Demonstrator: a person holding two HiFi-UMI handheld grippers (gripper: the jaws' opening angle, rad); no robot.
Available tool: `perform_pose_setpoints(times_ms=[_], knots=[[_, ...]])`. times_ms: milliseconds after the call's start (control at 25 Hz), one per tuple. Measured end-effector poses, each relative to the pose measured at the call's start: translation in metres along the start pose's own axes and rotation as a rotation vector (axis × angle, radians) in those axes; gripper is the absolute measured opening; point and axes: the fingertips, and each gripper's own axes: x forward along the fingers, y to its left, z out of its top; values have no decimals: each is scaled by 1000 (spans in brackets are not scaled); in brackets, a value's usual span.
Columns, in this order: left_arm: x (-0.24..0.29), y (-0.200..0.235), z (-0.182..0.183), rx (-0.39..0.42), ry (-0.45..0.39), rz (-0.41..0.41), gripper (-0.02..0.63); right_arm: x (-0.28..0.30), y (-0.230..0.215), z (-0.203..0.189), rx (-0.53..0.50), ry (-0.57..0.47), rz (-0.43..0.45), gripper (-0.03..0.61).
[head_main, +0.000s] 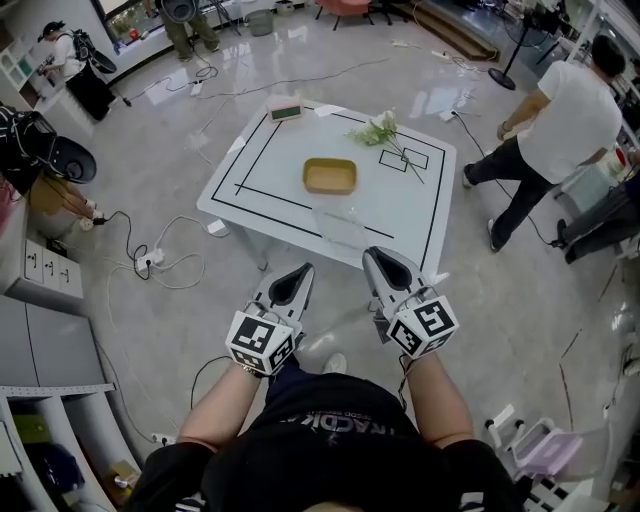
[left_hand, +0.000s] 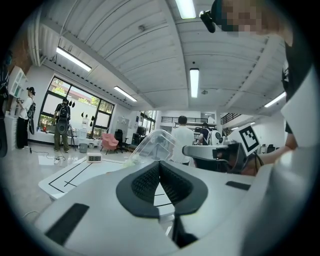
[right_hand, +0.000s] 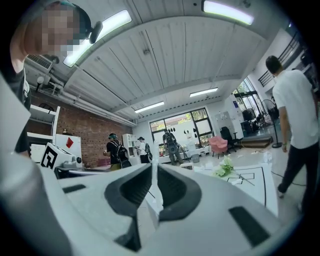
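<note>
Two grippers hang side by side just short of the white table (head_main: 262, 165). The left gripper (head_main: 298, 274) and the right gripper (head_main: 378, 258) both have their jaws pressed together with nothing between them, as each gripper view shows.

Nearest to them, at 12 o'clock, a clear plastic container (head_main: 340, 226) sits by the table's near edge, apart from both grippers. It is faint from the head view, so I cannot tell whether it is a box or a lid. Only that table edge lies between it and the jaws.

Beyond it is a tan tray (head_main: 330, 176) at the table's middle. Flowers (head_main: 380, 130) lie at the tray's 1 o'clock and a small timer (head_main: 285, 110) at its 11 o'clock. A person in a white shirt (head_main: 570, 120) stands at the table's 3 o'clock, and cables (head_main: 150, 258) trail over the floor at 9 o'clock.
</note>
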Motion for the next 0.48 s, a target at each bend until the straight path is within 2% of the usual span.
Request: perform_pose_setpoints(times_ms=[480], knots=[[7,-5,5,19,3,-9,3,0,-4,4,1,-15,3,38]])
